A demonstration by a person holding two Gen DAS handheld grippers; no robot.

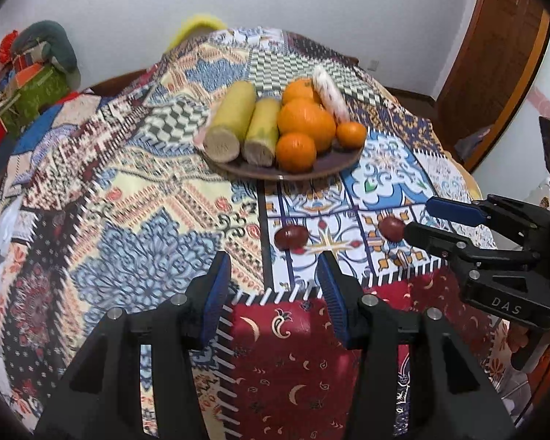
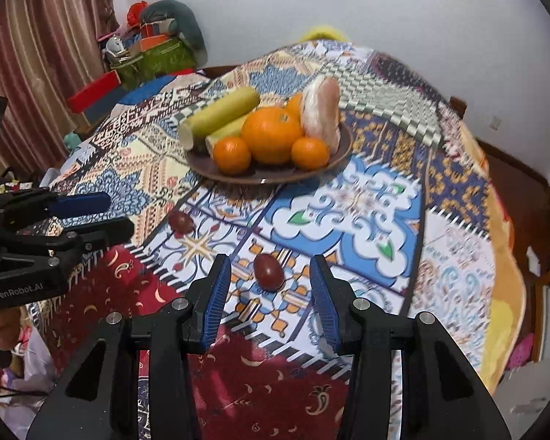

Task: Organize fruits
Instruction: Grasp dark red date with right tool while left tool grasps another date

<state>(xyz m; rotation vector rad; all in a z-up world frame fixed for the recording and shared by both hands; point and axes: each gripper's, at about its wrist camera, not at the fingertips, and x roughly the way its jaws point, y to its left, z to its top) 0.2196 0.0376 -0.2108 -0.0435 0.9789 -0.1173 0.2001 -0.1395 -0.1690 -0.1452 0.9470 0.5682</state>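
Observation:
Two small dark red fruits lie on the patterned cloth in front of a brown plate (image 1: pixel 326 168). The plate holds several oranges (image 1: pixel 306 119), two yellow-green cylinders (image 1: pixel 234 117) and a pale peeled piece (image 1: pixel 328 91). My left gripper (image 1: pixel 273 264) is open and empty, its tips just short of the left red fruit (image 1: pixel 291 237). My right gripper (image 2: pixel 270 261) is open around the right red fruit (image 2: pixel 268 270), and the blue pads stand clear of it on both sides. Each gripper shows in the other's view: the right gripper (image 1: pixel 420 218) by the right red fruit (image 1: pixel 392 228), the left gripper (image 2: pixel 117 212) by the left red fruit (image 2: pixel 180 222).
A patchwork cloth (image 1: pixel 128 201) covers the round table, which drops away at its right edge (image 2: pixel 509 293). Boxes and bags (image 2: pixel 154 47) are piled at the back left by a striped curtain (image 2: pixel 36 73). A wooden door (image 1: pixel 495 73) stands at the right. A hand (image 2: pixel 3 324) holds the left gripper.

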